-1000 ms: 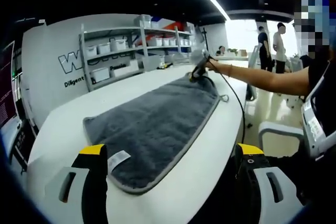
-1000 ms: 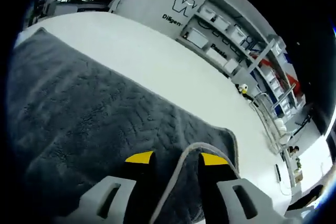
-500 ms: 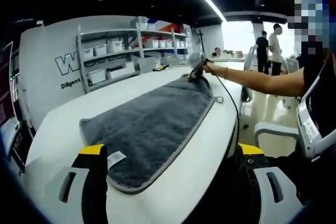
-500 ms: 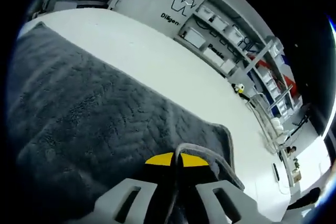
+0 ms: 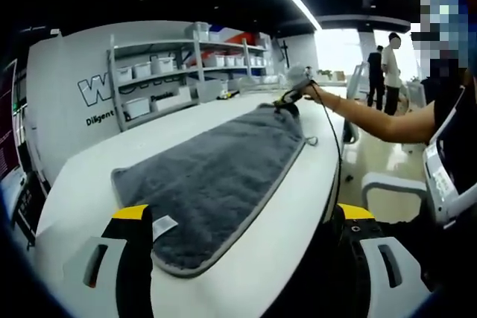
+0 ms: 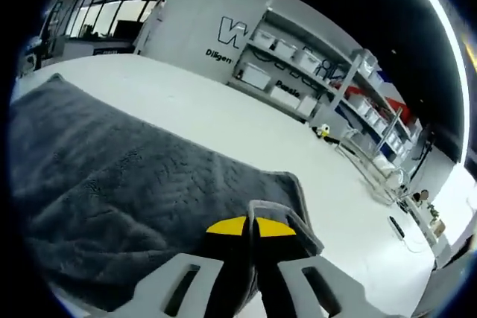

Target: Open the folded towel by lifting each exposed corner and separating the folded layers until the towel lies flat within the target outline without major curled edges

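A dark grey towel (image 5: 216, 176) with a lighter hem lies folded lengthwise along the white table (image 5: 97, 184), a white label near its close corner. My left gripper (image 5: 242, 221) stands open above the close end, its yellow-tipped jaws wide apart and holding nothing. At the far end my right gripper (image 5: 285, 102) pinches the towel's far corner, held by a person's outstretched arm. In the right gripper view the towel (image 6: 112, 199) spreads to the left, and the right gripper (image 6: 250, 227) is shut on its hemmed corner, which is raised slightly off the table.
Shelving (image 5: 171, 72) with white bins lines the wall behind the table. Two people (image 5: 384, 65) stand far off at the right. A white chair (image 5: 395, 188) sits by the table's right edge. Small objects (image 6: 324, 130) lie on the far table surface.
The right gripper closed on the towel's far corner and has since lifted it a little, pulling that end upward and away. The left gripper has stayed open.
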`<action>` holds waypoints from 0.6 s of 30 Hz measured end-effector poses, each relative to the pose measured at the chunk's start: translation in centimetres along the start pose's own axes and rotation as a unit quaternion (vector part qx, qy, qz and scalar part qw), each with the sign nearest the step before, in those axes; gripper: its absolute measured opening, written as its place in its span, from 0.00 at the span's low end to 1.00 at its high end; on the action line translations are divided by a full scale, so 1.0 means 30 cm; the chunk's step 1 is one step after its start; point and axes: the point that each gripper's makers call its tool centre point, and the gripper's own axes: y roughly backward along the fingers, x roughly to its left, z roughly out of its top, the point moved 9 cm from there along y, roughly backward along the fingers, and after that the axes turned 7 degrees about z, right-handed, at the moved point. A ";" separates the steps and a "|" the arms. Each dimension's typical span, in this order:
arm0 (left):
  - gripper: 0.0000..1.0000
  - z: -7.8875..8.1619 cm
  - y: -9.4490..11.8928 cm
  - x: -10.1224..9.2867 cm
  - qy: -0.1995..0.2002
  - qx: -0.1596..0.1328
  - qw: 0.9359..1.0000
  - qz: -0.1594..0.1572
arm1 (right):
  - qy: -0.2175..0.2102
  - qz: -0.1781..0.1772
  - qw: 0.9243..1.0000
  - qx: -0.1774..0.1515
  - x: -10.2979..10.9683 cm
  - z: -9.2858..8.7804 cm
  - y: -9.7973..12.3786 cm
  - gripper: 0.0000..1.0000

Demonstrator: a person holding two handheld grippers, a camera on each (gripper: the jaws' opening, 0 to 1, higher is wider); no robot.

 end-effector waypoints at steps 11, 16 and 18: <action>0.99 0.013 0.000 -0.004 -0.010 -0.004 1.000 -0.005 | -0.019 -0.045 0.998 -0.030 -0.058 -0.112 0.146 0.00; 0.99 0.018 0.002 -0.002 -0.009 -0.006 1.000 -0.001 | -0.026 -0.063 0.997 -0.027 -0.082 -0.175 0.186 0.00; 0.99 0.021 0.003 0.001 -0.011 -0.004 1.000 0.001 | -0.028 -0.071 0.997 -0.024 -0.093 -0.196 0.197 0.00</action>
